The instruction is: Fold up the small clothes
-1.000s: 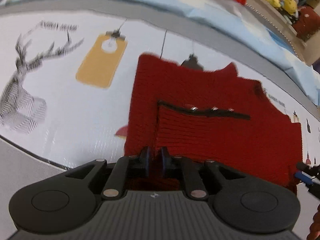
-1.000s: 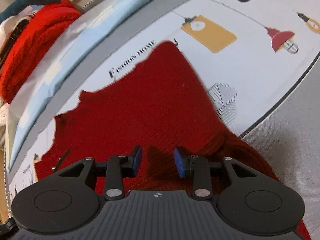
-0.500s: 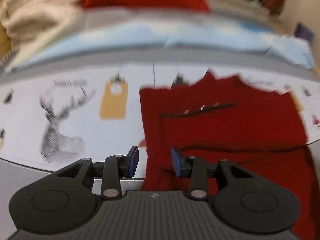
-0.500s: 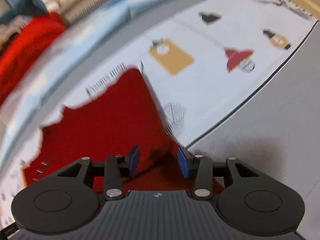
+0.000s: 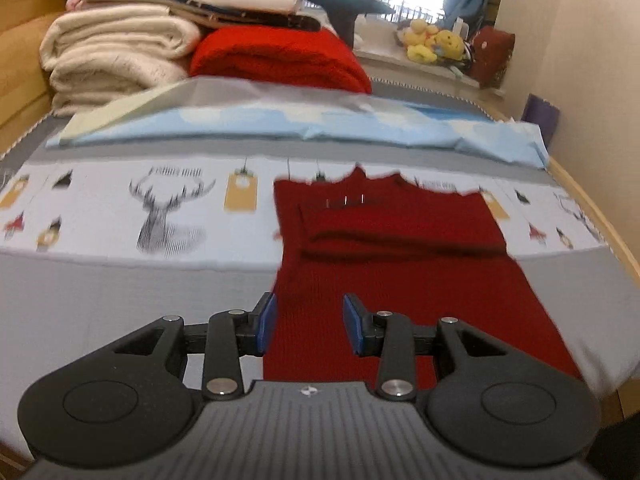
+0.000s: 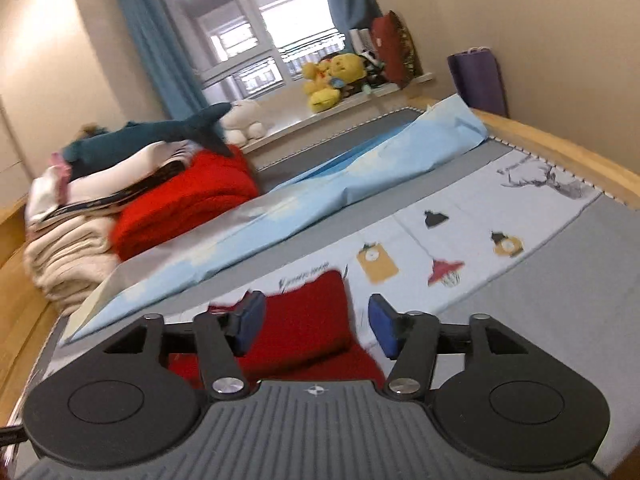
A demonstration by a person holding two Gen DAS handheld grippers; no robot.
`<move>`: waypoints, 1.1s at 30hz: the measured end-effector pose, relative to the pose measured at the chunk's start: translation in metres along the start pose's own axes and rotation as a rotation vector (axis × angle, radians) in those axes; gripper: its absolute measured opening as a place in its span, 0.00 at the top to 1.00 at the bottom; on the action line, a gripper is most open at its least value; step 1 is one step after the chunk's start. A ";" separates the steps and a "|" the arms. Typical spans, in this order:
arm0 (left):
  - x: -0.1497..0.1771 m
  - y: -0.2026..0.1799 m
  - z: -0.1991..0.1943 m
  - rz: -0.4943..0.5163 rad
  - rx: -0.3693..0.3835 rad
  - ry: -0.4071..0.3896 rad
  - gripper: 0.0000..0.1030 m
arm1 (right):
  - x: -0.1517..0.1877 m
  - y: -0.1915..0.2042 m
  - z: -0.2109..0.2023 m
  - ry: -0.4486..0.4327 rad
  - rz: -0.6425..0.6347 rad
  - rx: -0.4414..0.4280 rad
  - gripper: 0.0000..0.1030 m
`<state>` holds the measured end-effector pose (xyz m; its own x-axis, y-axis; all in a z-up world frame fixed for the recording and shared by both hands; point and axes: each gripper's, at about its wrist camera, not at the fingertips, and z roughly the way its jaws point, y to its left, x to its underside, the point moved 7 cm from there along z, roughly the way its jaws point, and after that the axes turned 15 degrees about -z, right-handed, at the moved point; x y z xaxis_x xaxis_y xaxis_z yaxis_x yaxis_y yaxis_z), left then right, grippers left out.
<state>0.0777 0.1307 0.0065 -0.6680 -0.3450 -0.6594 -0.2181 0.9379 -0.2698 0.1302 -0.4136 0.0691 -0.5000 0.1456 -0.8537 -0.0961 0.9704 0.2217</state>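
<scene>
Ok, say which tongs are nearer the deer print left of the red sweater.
Left. Left tongs hover with the deer print just ahead-left; right tongs, opening and empty, hang over the red sweater, farther off.

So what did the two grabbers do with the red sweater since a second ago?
The left gripper, shut on the red sweater a second ago, has let go and pulled back with nothing between its pads. The right gripper has pulled back and tilted up too; its jaws are opening, also empty. The sweater stays flat on the bed, top part folded, and the folded pile behind it hasn't moved.
</scene>
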 end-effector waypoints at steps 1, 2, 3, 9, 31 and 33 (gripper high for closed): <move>0.013 0.005 -0.003 -0.013 -0.002 0.016 0.70 | 0.016 -0.006 -0.009 0.013 0.010 -0.009 0.42; 0.027 0.011 -0.006 -0.028 -0.010 0.035 0.74 | 0.030 -0.012 -0.014 0.033 0.021 -0.007 0.42; 0.037 0.018 -0.008 -0.041 -0.020 0.045 0.77 | 0.046 -0.019 -0.017 0.055 0.031 0.008 0.42; 0.085 0.056 0.007 -0.169 -0.056 0.152 0.78 | 0.147 -0.058 0.007 0.234 0.104 0.096 0.47; 0.143 0.118 0.078 -0.349 -0.146 0.427 0.63 | 0.233 -0.066 0.054 0.608 0.107 0.158 0.47; 0.143 0.116 0.081 -0.353 -0.143 0.433 0.63 | 0.233 -0.064 0.056 0.613 0.091 0.160 0.46</move>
<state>0.0143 0.1875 -0.1764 -0.7612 -0.6197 -0.1910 -0.5546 0.7748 -0.3035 0.0678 -0.4310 -0.1704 -0.9060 0.1380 -0.4001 0.0758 0.9830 0.1673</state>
